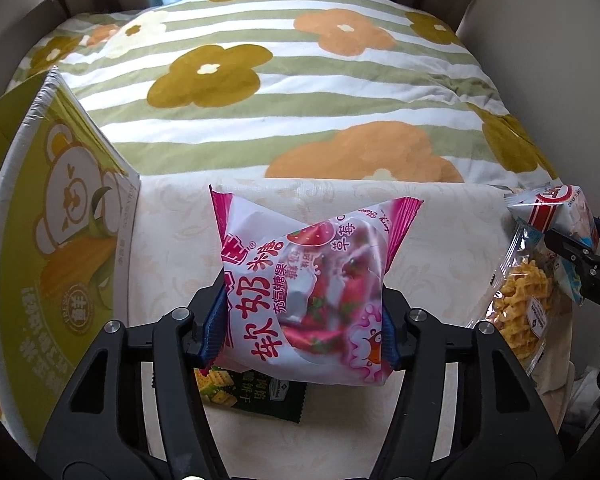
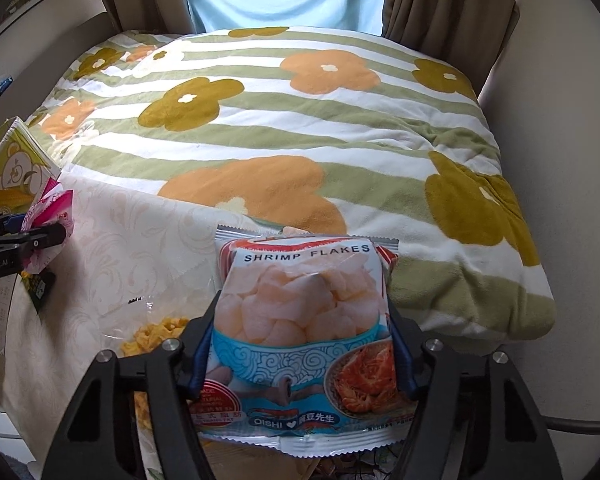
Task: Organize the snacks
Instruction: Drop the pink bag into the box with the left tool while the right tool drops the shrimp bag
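A: Left wrist view: at frame left stands the green printed cardboard box (image 1: 60, 216); the left claw (image 1: 300, 320) is clamped on the pink strawberry candy bag (image 1: 304, 284), frame centre.

B: Right wrist view, centre: the right claw (image 2: 302, 344) grips the blue shrimp flakes packet (image 2: 304, 328). I'd carry both level, squeezing gently, toward that box.
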